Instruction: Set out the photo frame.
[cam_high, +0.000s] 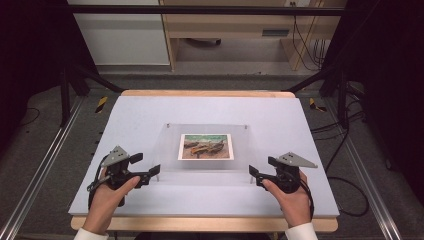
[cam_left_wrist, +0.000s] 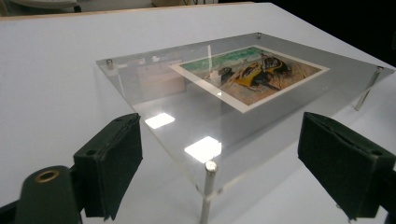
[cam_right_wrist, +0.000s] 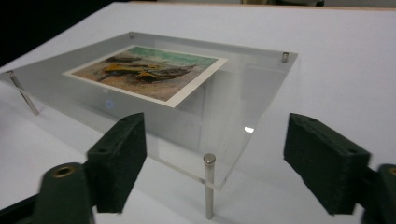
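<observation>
Two hands (cam_high: 107, 197) in high view, gripper views: posts (cam_left_wrist: 210, 166)

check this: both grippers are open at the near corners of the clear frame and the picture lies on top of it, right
Not quite. The left gripper and right gripper are open at the clear frame's near corners, but the picture sits under the clear panel, as the left gripper view's reflections show.

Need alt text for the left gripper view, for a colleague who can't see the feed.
A clear acrylic panel on short metal corner posts stands on a white table, with a picture of boats lying flat in the panel. The left hand-held gripper is open, its black jaws either side of the nearest corner post, not touching it.
</observation>
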